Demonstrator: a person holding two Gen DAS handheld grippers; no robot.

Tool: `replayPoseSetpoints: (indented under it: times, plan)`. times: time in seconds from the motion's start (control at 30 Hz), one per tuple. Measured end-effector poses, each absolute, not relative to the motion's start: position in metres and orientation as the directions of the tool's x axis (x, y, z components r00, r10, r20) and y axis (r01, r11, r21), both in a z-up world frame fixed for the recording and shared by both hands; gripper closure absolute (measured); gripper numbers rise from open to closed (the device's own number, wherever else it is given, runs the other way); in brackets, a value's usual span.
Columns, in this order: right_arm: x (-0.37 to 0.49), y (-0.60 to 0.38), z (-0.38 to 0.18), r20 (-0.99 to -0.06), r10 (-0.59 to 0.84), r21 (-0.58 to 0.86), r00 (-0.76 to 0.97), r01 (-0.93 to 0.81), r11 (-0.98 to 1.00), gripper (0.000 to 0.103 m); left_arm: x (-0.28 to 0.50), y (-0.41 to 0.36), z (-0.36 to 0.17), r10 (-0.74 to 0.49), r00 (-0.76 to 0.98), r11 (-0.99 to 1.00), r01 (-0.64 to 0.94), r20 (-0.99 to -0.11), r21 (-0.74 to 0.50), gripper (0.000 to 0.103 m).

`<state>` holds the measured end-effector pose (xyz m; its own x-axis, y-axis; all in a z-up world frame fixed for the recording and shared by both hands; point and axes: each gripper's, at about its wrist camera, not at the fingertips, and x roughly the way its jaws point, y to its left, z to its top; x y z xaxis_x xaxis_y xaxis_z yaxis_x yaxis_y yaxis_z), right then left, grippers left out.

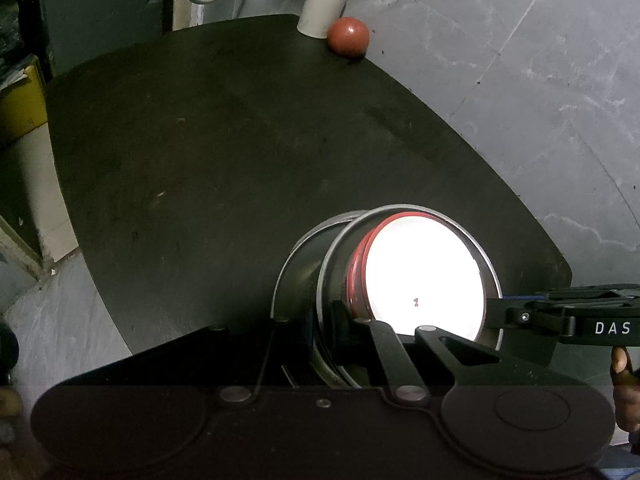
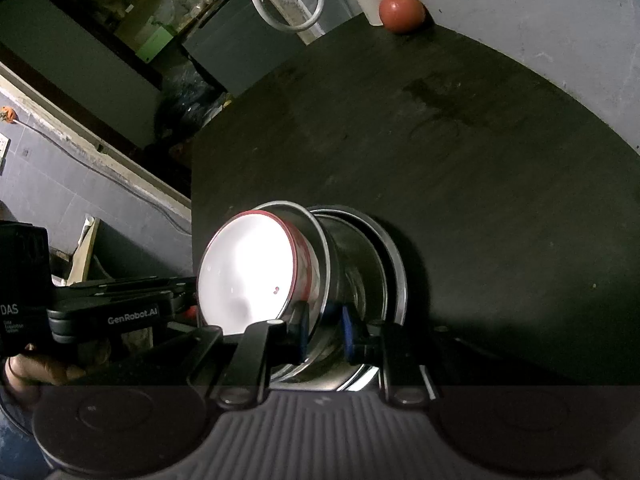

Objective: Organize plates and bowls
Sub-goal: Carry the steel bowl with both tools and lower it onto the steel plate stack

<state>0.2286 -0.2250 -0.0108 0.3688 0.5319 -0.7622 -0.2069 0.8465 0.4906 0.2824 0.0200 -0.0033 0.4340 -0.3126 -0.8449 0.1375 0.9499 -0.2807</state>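
Observation:
A nested stack stands at the near edge of a dark round table [image 1: 224,152]: a white bowl with a red rim [image 1: 420,276] inside a steel bowl [image 1: 332,280], over a steel plate [image 1: 294,264]. My left gripper [image 1: 324,328] straddles the steel bowl's rim, jaws close around it. My right gripper [image 2: 324,328] likewise straddles the steel bowl's [image 2: 352,276] rim with its blue pads; the white bowl [image 2: 248,268] lies to its left. Each gripper shows in the other's view at the stack's opposite side.
A white cylindrical container [image 1: 322,8] and a red-brown ball [image 1: 348,36] stand at the table's far edge. Grey marble floor [image 1: 520,80] surrounds the table. Boxes and clutter [image 2: 160,40] lie beyond the table's left side.

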Motion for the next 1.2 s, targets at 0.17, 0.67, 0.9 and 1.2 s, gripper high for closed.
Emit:
replayPoseSetpoints:
  times: [0.17,0.67,0.9,1.2]
  plan:
    - [0.229,-0.225,-0.013,-0.765,0.53,0.493,0.366,-0.198,0.847,0.084,0.284,0.018,-0.008,-0.312,0.429,0.95,0.132,-0.848,-0.283,0.097]
    - [0.23,-0.222,-0.014,-0.771,0.523,0.489,0.362,-0.19,0.852,0.084,0.285,0.018,-0.015,-0.31,0.423,0.951,0.121,-0.852,-0.286,0.097]
    - [0.231,-0.222,-0.015,-0.772,0.519,0.487,0.367,-0.183,0.854,0.084,0.285,0.018,-0.016,-0.313,0.427,0.949,0.116,-0.848,-0.292,0.097]
    - [0.231,-0.222,-0.016,-0.77,0.52,0.489,0.37,-0.18,0.853,0.084,0.284,0.021,-0.016,-0.313,0.429,0.949,0.11,-0.847,-0.295,0.097]
